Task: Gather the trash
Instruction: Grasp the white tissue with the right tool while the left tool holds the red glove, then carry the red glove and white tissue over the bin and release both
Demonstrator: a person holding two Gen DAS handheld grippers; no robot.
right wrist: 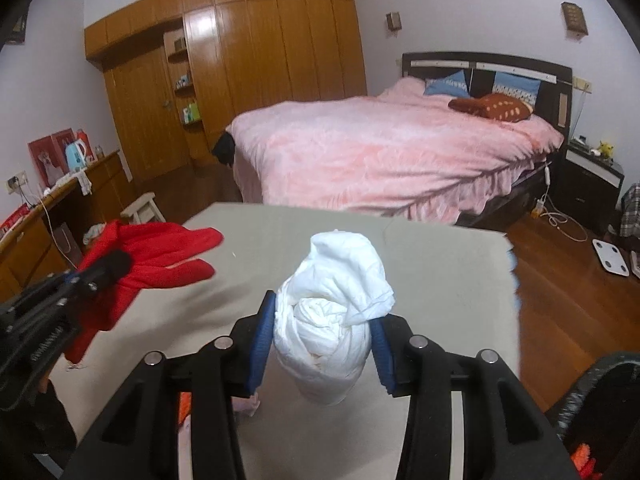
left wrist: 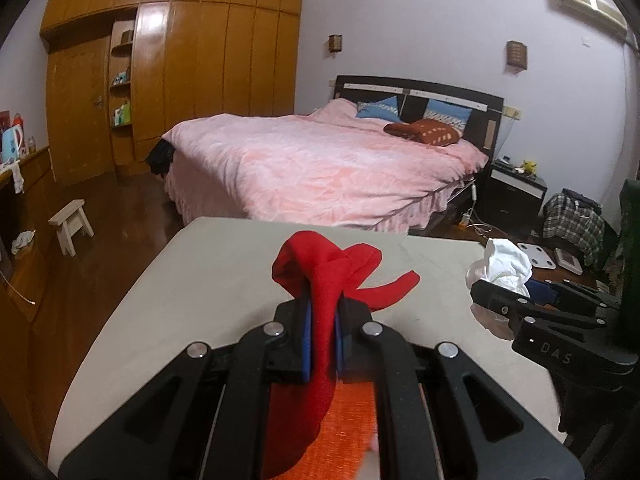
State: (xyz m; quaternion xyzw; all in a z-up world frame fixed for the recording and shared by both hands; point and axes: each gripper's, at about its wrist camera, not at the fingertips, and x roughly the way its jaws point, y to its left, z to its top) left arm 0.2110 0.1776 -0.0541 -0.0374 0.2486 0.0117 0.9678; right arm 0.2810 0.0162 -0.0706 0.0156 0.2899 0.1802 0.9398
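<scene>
My left gripper (left wrist: 323, 316) is shut on a red cloth (left wrist: 326, 276) and holds it above the grey table (left wrist: 224, 264); the cloth hangs down between the blue pads. In the right wrist view the same red cloth (right wrist: 152, 256) hangs at the left in the left gripper (right wrist: 108, 266). My right gripper (right wrist: 322, 336) is shut on a crumpled white wad (right wrist: 336, 312) of tissue or cloth, held above the table (right wrist: 440, 264). In the left wrist view that wad (left wrist: 504, 264) and the right gripper (left wrist: 516, 300) show at the right.
An orange fabric (left wrist: 344, 432) lies on the table under my left gripper. A pink bed (left wrist: 320, 164) stands beyond the table. A small white stool (left wrist: 72, 224), a black nightstand (left wrist: 512, 196), a scale (right wrist: 612, 262) and a dark bin rim (right wrist: 600, 392) are around.
</scene>
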